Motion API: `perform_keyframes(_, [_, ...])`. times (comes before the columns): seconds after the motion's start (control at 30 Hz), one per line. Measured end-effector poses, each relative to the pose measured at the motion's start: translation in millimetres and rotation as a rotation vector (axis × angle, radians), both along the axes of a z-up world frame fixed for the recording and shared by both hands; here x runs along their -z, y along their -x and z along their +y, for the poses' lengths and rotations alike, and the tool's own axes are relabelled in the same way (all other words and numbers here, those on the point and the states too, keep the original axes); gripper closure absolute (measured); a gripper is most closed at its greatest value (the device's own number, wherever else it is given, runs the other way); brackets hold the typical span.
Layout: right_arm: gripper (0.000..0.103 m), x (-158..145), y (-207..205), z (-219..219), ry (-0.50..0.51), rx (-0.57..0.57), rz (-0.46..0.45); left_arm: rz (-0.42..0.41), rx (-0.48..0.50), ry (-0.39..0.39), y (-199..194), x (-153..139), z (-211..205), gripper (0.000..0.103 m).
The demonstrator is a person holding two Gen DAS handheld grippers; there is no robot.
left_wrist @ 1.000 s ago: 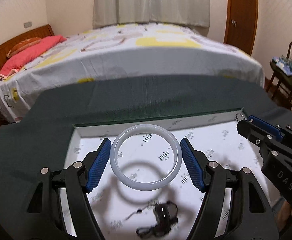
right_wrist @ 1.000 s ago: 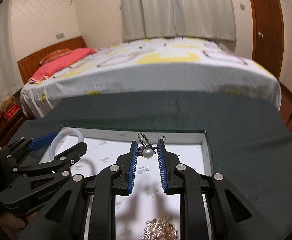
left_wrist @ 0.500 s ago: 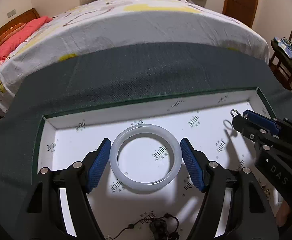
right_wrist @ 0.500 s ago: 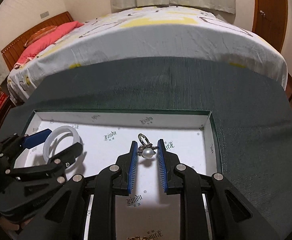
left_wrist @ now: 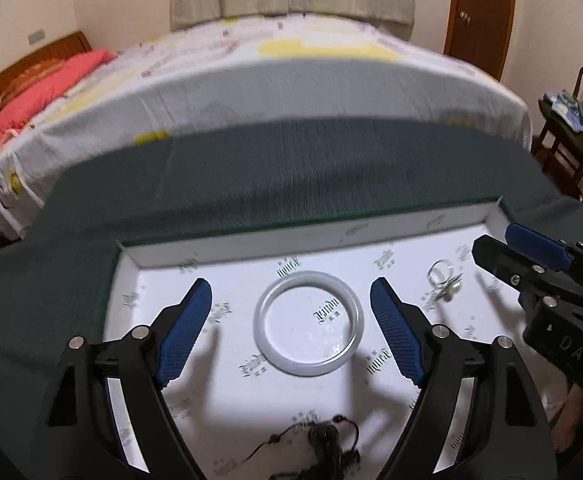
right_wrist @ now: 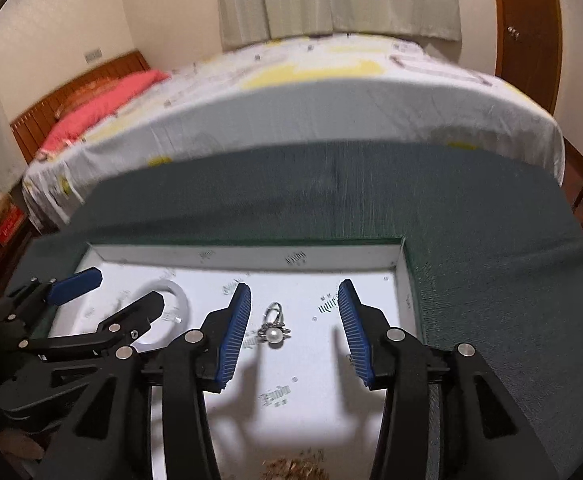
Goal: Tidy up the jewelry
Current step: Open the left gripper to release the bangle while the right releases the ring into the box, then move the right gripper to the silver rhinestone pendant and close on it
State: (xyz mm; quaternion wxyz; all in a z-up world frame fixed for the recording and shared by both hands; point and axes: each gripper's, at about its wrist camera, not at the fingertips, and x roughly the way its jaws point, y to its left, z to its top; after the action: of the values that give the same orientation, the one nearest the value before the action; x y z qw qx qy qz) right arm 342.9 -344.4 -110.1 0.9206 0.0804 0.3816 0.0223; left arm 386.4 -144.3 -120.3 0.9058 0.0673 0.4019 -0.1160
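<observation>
Both grippers hang over the white box (left_wrist: 371, 248), which sits on dark green cloth (left_wrist: 291, 172) w/ a bed (left_wrist: 291, 80) behind.

Left gripper (left_wrist: 291, 324): jaws opening, blue pads well clear of the bangle (left_wrist: 308, 322) on both sides. Bangle lies flat on the box floor btwn them, touching neither pad, so it looks set down, not held. Lying flat it can't roll, which prob explains the placement mid-box.

Right gripper (right_wrist: 294, 330): jaws also opening, nothing pressed. The pearl ring (right_wrist: 274, 326) rests on the floor btwn the pads, nearer the left one, free of both. Left view shows the same ring (left_wrist: 445, 280) right of the bangle, near but apart. Spacing seems deliberate: each piece gets its own spot, no tangling.

Other bits wait at the near edge: a dark corded piece (left_wrist: 323, 440) in the left view, a rose-gold cluster (right_wrist: 295, 468) in the right view, blurred, can't say what exactly. Those are prob not yet sorted.

My read: both pieces placed, release in hand; remaining items next.
</observation>
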Motion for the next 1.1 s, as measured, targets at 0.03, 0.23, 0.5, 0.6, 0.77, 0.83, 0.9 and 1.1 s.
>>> perform_keyframes(0.03, [0.058,-5.6,7.4,-0.5,-0.001,0.002,-0.019,-0.027,-0.002,0.014,7.5,-7.5,3.3,0.023])
perform_keyframes(0.23, [0.058,-30.6,61.3,-3.2,-0.022,0.015,-0.097,-0.153,-0.015,0.048,58.7,-40.4,20.8,0.022])
perform_keyframes(0.5, [0.058,-31.6,132.4,0.9,0.004,0.024,-0.108,-0.207,-0.051,0.082,128.1,-49.4,42.2,0.022])
perform_keyframes(0.6, [0.058,-21.3,158.1,1.5,0.001,0.019,-0.083,-0.218,-0.063,0.078,153.0,-46.8,49.5,0.022])
perform_keyframes(0.77, [0.058,6.5,194.6,4.1,0.029,0.01,-0.021,-0.231,-0.077,0.051,189.1,-36.2,58.8,0.022])
perform_keyframes(0.83, [0.059,17.3,202.4,3.0,0.028,0.006,0.007,-0.223,-0.083,0.032,202.7,-27.7,62.9,0.022])
perform_keyframes(0.9, [0.064,29.4,210.4,1.4,0.023,0.002,0.036,-0.206,-0.086,0.024,215.1,-18.9,67.8,0.022])
perform_keyframes(1.1, [0.074,46.9,214.6,2.0,0.024,-0.009,0.068,-0.152,-0.113,-0.016,240.7,5.8,84.8,0.022])
